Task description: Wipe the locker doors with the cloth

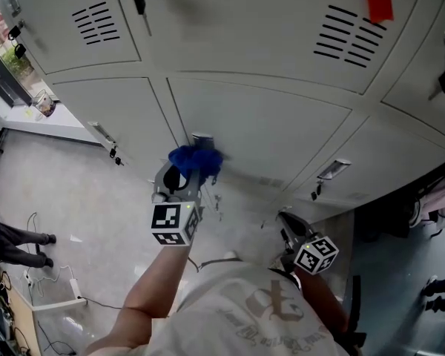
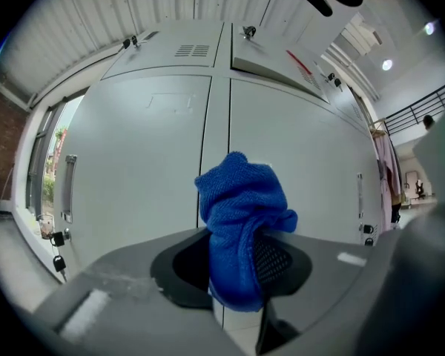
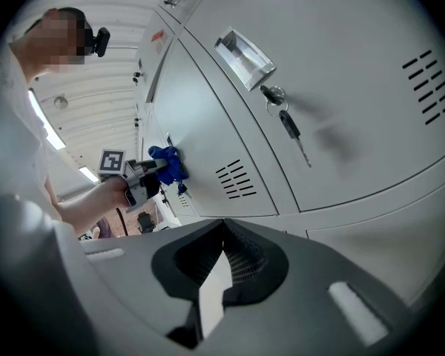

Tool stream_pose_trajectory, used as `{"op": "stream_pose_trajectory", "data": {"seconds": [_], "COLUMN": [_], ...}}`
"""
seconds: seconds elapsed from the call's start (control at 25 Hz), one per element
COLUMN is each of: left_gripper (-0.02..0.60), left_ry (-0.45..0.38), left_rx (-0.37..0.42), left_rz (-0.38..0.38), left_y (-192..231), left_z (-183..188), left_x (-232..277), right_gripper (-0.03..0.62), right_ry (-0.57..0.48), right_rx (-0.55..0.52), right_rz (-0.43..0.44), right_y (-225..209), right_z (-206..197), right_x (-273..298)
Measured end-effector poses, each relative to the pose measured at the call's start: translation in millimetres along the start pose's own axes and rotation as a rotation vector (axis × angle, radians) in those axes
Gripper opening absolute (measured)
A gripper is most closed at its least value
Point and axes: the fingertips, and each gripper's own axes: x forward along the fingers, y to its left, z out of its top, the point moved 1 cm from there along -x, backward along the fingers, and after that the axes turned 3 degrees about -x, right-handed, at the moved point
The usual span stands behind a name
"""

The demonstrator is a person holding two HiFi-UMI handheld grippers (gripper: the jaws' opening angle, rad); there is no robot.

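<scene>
Left gripper [image 2: 234, 267], cloth [image 2: 241, 221] seemingly toward door [image 2: 304, 162]

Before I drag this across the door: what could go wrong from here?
The cloth is a bunched wad pinched in the left claw; dragging it may pull it loose. Then the bare claw could scrape the locker door. The right claw, shut and empty, hangs near a dangling key and might knock it.

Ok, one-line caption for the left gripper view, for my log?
Left gripper shut on a bunched blue cloth, aimed at the seam between two grey locker doors.
</scene>
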Motion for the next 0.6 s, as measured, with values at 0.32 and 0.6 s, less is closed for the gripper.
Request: {"op": "stream_pose_trajectory", "data": {"seconds": [0.32, 0.6], "left_gripper": [0.129, 0.130], "left_ry": [-0.082, -0.240], "left_rx": [0.114, 0.182], "left_rz": [-0.002, 0.009], "left_y": [-22, -27], "left_z": [33, 80], "left_x": [3, -3], "right_gripper": [0.008, 0.009], "right_ry": [0.002, -0.006], "right_rx": [0.004, 0.015], "right_rz": [-0.012, -0.037], "right_y": [5, 6], "right_z": [-4, -7], "right_x": [4, 2]}}
